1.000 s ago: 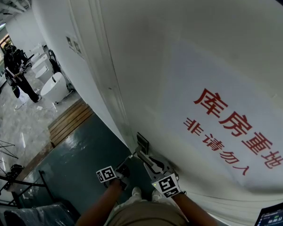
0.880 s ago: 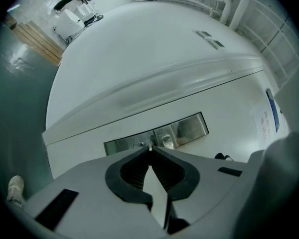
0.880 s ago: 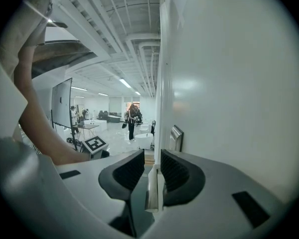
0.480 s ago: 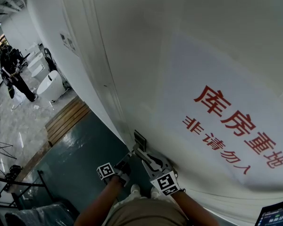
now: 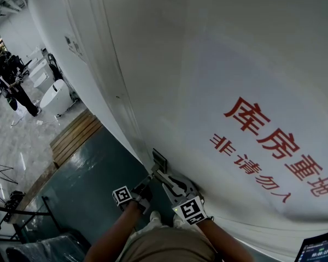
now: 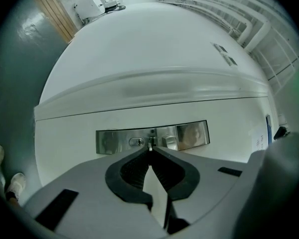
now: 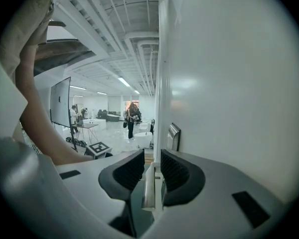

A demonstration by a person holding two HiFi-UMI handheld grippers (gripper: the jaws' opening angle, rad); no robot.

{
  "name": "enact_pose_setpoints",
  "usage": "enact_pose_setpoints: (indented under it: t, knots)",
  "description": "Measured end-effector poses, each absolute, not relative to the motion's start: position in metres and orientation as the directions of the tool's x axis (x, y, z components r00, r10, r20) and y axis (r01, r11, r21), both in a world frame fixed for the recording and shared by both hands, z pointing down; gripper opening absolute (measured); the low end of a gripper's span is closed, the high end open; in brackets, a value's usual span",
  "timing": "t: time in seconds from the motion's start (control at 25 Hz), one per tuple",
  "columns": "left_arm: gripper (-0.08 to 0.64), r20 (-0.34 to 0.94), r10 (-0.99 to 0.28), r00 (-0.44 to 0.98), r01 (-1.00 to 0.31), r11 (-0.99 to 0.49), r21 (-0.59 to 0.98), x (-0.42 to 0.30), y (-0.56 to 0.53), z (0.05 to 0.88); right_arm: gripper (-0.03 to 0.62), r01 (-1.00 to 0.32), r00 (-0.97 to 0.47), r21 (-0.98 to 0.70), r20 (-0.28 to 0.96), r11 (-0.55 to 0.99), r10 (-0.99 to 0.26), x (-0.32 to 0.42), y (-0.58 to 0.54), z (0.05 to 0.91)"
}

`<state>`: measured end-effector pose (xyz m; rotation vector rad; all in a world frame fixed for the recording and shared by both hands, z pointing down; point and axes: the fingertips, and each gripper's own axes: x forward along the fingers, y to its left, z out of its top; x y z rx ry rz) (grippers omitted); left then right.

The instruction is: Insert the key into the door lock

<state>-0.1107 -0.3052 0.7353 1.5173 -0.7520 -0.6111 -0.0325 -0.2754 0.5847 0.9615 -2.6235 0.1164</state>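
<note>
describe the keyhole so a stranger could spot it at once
On the white door, find the mirrored metal lock plate. The keyhole is the small oval ring near its middle; unlike the smooth plate around it, it has a dark slot.

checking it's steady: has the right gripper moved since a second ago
No. The right gripper sits just as far from the silver lock plate on the white door, at the silver lever handle.

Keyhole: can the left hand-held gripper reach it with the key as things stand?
Probably yes. The left hand-held gripper pinches the key just beside the keyhole on the lock plate, and nothing stands between them.
</note>
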Motion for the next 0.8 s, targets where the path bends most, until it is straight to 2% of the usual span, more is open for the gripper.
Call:
enact_pose_setpoints:
  t: [0.8]
  knots:
    - [0.032,0.059,-0.774,0.630,-0.076,0.015,0.997,-0.1051,-0.3086,0.7423,0.095,-0.629,-0.720,0.039,0.348,0.777,-0.600,-0.0301,-0.2709,0.5853]
